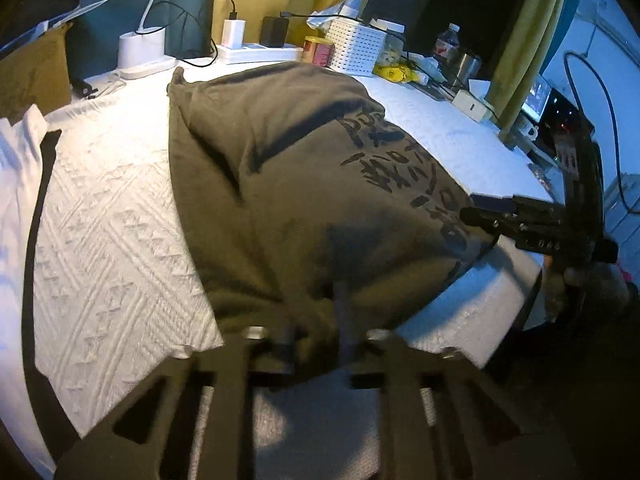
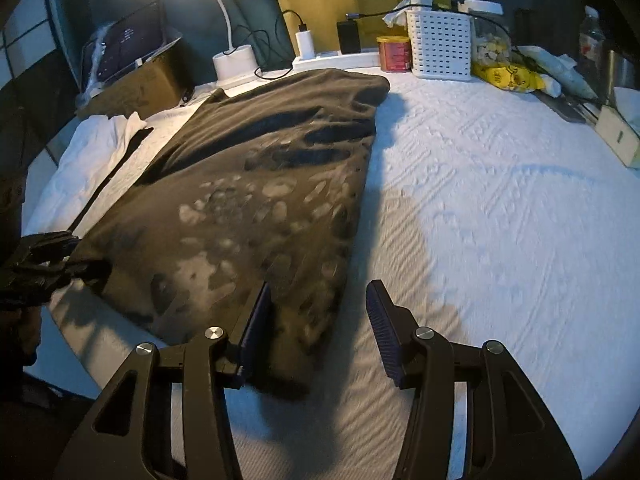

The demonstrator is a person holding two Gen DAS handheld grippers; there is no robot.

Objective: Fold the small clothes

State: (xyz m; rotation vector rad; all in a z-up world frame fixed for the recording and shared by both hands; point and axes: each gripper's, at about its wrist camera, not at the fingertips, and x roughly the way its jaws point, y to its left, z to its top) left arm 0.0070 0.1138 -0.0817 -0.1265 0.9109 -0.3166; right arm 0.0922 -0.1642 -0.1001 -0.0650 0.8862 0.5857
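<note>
We find the left gripper [image 1: 320,320] nearest, its jaws pinched tight on the near hem of the olive T-shirt [image 1: 304,168]. The right gripper [image 2: 320,312] stands released, one finger over the shirt's near right corner, the other over bare cover, neither pad pressing cloth. The one olive T-shirt lies flat along the middle of the white textured table cover [image 2: 480,208], black print on its upper face. One white garment [image 1: 20,168] lies at the left edge. At the far edge we count one white lamp base [image 2: 234,60], one power strip [image 1: 260,53] carrying two chargers, one red tin [image 2: 394,53], one white perforated basket [image 2: 440,44] and one yellow packet [image 2: 508,76]. Behind stand dark wall panels and yellow curtains
</note>
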